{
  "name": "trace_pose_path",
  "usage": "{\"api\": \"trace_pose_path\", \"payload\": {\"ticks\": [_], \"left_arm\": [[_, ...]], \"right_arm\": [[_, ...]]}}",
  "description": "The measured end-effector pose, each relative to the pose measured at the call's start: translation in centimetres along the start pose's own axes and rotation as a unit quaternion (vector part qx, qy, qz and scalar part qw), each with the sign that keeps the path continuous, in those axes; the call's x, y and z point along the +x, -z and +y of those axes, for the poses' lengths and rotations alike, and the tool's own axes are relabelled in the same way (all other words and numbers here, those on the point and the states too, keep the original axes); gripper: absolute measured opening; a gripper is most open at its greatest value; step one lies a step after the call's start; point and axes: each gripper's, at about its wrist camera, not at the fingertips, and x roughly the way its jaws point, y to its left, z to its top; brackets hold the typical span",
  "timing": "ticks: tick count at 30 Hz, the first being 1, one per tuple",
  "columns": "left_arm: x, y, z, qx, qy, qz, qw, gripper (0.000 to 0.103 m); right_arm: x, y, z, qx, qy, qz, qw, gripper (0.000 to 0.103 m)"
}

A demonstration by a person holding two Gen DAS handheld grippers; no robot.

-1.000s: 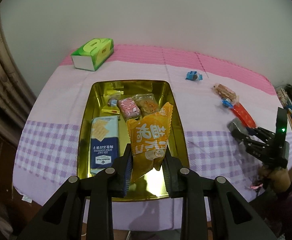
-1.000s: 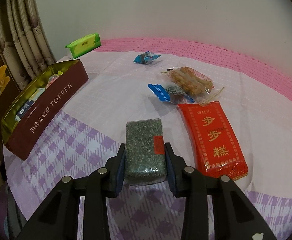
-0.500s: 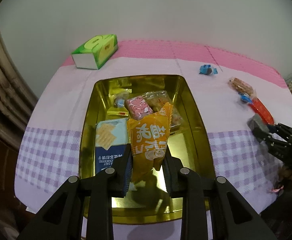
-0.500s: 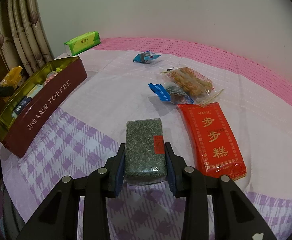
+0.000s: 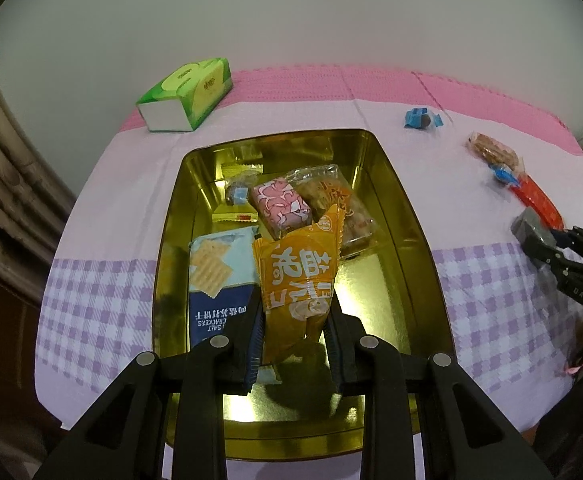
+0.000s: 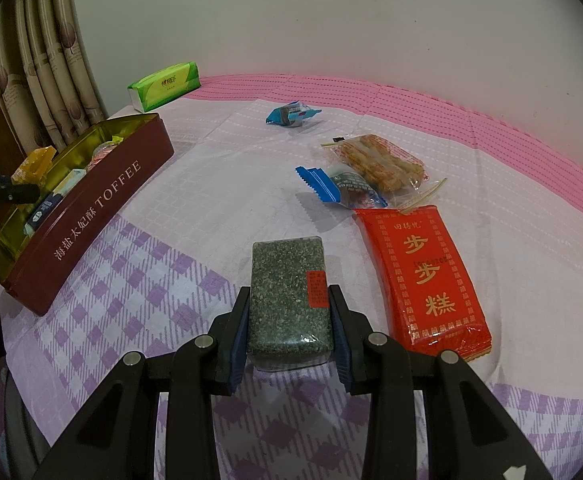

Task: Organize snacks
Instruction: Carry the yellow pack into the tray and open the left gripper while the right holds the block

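Observation:
My left gripper [image 5: 293, 320] is shut on an orange snack packet [image 5: 297, 272] and holds it low inside the gold tin [image 5: 423, 248], above its near half. In the tin lie a blue cracker pack [image 5: 217, 272], a pink packet [image 5: 281, 206] and a clear-wrapped pastry [image 5: 331, 200]. My right gripper [image 6: 289, 312] is shut on a grey-green speckled bar [image 6: 287, 284], just above the checked cloth. From the right wrist view the tin [image 6: 91, 208] shows its maroon side at the left, with the orange packet [image 6: 31, 166] over it.
A red packet [image 6: 419, 276], a clear bag of fried sticks [image 6: 379, 160], a blue-ended wrapper [image 6: 331, 186] and a small blue candy [image 6: 291, 114] lie on the pink cloth. A green tissue pack [image 5: 187, 98] stands at the back. Curtains [image 6: 51, 60] hang at the left.
My left gripper has sunk with the orange packet toward the tin's floor, and the tin looms larger. The right gripper and its bar have kept still.

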Motion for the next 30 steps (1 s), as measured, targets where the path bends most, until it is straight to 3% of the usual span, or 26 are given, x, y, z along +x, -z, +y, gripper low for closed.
{"api": "trace_pose_path", "payload": {"ticks": [30], "left_arm": [[0.99, 0.43, 0.16, 0.004, -0.012, 0.022, 0.9997, 0.032]], "right_arm": [[-0.01, 0.01, 0.04, 0.001, 0.002, 0.0, 1.0, 0.034]]}}
